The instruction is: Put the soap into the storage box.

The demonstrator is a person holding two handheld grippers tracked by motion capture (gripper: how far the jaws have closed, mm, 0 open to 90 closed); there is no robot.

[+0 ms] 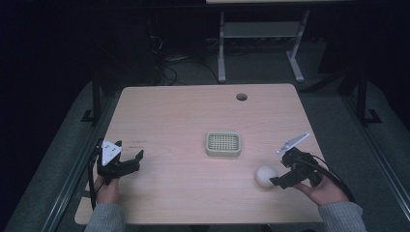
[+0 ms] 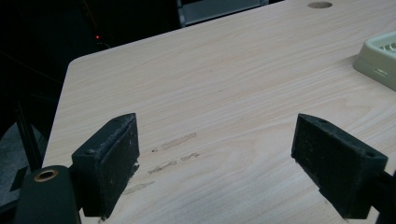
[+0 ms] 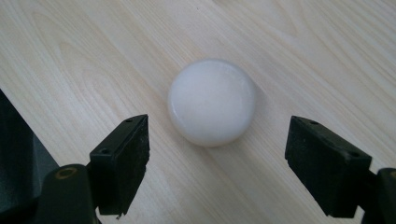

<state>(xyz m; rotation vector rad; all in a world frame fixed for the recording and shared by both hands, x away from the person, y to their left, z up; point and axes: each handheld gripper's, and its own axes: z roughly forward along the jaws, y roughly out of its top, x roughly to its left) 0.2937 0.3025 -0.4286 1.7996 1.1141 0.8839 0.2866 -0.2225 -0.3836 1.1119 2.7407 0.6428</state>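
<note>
Now right claw (image 3: 217, 158) spread wide just short of round, smooth, glossy white soap (image 3: 212, 101); left claw (image 2: 215, 161) agape, empty.

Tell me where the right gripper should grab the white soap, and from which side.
Grip the soap across its rounded sides at the widest part, coming in low from the person's side as the right gripper already points. It is a smooth round puck lying flat on the table with nothing to hook, and the open jaws already stand wider than it, one to each side. Probably slippery, so close centred.
</note>
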